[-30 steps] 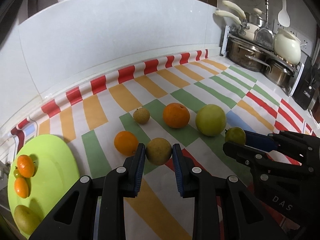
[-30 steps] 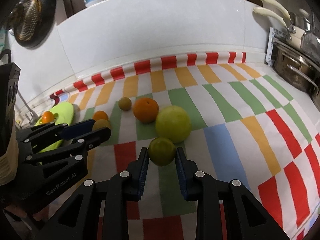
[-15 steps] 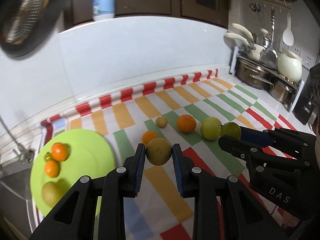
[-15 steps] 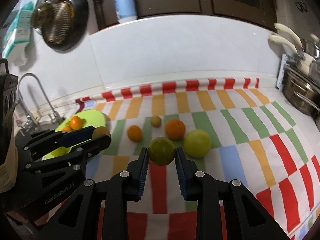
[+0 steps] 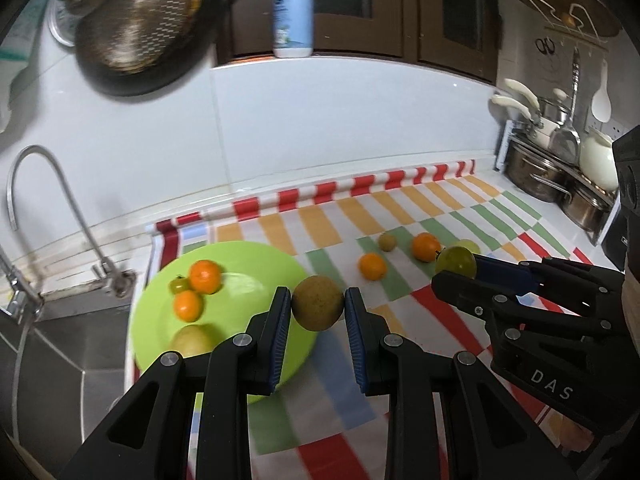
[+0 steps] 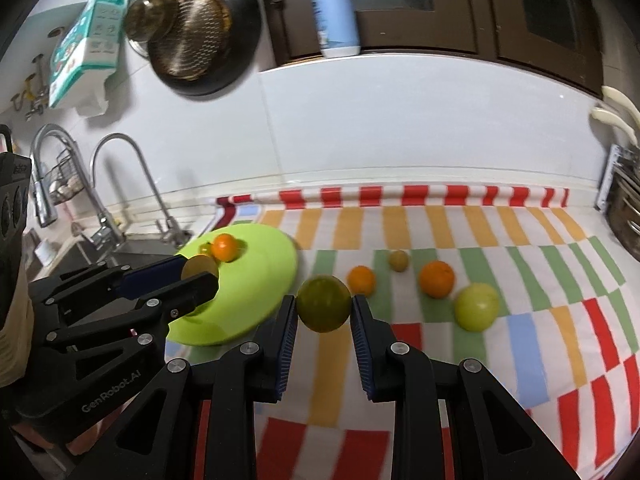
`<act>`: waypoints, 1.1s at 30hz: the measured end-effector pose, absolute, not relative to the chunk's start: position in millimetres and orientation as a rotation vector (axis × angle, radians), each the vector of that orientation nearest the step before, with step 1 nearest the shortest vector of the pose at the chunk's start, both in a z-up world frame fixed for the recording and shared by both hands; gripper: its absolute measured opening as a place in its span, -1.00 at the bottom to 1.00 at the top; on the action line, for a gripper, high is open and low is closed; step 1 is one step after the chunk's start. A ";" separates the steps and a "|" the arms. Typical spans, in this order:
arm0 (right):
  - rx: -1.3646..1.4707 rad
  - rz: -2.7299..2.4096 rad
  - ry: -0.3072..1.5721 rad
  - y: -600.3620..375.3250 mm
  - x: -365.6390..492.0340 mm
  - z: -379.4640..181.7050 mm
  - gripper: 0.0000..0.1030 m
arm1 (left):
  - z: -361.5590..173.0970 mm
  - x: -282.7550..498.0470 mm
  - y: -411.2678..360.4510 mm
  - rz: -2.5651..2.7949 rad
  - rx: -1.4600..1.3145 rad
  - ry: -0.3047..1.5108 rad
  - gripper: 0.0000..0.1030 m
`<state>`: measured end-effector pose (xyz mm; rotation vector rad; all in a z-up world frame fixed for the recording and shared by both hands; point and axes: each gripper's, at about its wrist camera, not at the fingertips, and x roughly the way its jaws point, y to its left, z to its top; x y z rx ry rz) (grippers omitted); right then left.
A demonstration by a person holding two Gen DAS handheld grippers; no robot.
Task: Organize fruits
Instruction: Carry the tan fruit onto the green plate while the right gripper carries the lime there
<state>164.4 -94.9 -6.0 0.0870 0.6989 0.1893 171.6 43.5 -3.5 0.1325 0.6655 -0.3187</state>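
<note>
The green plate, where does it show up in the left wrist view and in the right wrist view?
Left wrist view: green plate lies left of centre, behind the left tongs and their brown fruit.
Right wrist view: the plate lies left of centre, partly behind the left tongs.
Shared landmark: the blue-and-white bottle on the ledge above.

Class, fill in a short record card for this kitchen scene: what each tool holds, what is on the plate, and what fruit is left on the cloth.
Left tool: shut on brown round fruit
Right tool: shut on green round fruit
Green plate: two oranges, small green fruit, yellowish fruit
Striped cloth: two oranges, small brownish fruit, large pale green fruit
</note>
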 end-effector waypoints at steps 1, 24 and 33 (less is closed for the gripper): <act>0.083 0.199 0.698 -89.5 165.9 -5.9 -0.45 | -3.5 171.6 49.2 -0.309 0.132 0.665 -0.46; 0.000 0.378 0.769 4.9 231.6 -34.4 -0.45 | -38.5 223.5 137.7 -0.158 0.100 0.750 -0.46; -0.023 0.404 0.810 16.5 263.1 -54.2 -0.45 | -56.3 248.6 143.9 -0.172 0.083 0.785 -0.46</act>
